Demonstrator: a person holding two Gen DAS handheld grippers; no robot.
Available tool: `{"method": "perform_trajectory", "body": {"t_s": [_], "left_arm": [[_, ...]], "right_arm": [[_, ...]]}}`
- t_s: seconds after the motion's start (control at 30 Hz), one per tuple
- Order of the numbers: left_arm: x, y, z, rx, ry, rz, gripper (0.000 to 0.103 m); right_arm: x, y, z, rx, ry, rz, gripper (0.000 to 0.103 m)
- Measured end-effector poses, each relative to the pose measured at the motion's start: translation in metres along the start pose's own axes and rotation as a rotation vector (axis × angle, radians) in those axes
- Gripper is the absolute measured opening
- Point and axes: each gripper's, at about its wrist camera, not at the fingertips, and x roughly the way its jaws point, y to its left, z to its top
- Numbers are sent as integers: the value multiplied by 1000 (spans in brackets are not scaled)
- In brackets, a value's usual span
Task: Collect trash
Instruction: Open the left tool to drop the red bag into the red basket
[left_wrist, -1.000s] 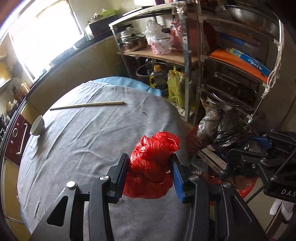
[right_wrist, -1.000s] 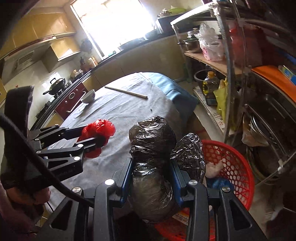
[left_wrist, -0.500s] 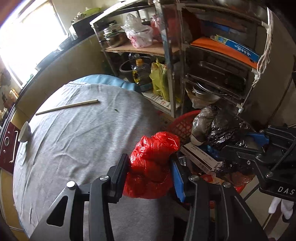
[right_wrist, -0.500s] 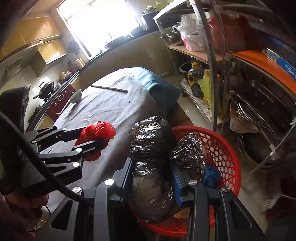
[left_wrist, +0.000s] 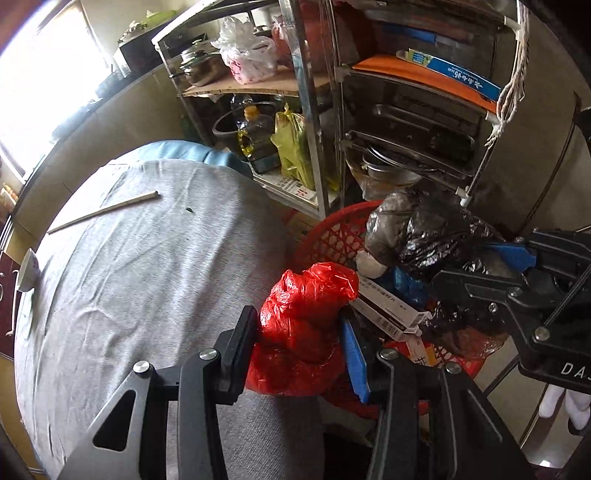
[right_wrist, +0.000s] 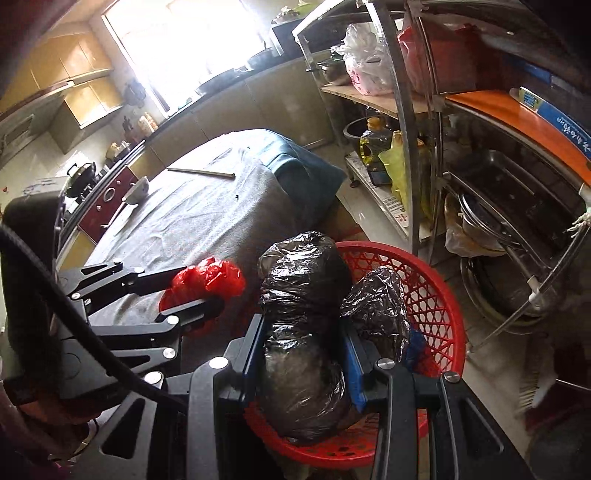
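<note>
My left gripper (left_wrist: 299, 325) is shut on a crumpled red plastic bag (left_wrist: 303, 321) and holds it over the table's right edge, beside the red mesh basket (left_wrist: 332, 236). My right gripper (right_wrist: 304, 339) is shut on a black plastic trash bag (right_wrist: 303, 295) and holds it above the red basket (right_wrist: 432, 295). The red bag (right_wrist: 210, 277) and left gripper (right_wrist: 192, 291) also show in the right wrist view. The black bag (left_wrist: 436, 232) and right gripper (left_wrist: 491, 266) show in the left wrist view. Cardboard boxes (left_wrist: 391, 310) lie in the basket.
The table carries a grey cloth (left_wrist: 147, 277), a pair of chopsticks (left_wrist: 103, 212) and a white bowl (left_wrist: 27, 271). A metal shelf rack (left_wrist: 406, 122) with pots, an oil bottle (left_wrist: 253, 129) and bags stands just behind the basket.
Both grippers have moved right, off the table toward the basket. The black bag now hangs over the basket and the red bag has reached the table's edge.
</note>
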Motion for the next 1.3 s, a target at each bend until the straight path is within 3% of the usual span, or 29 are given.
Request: {"method": "perform_trajectory", "body": {"t_s": [0.43, 1.3], "left_arm": [[17, -6, -3, 21, 23, -8, 47], [28, -11, -4, -65, 51, -63, 47]], "right_arm": [[7, 3, -5, -75, 17, -129, 42], [20, -22, -10, 49, 71, -128, 42]]}}
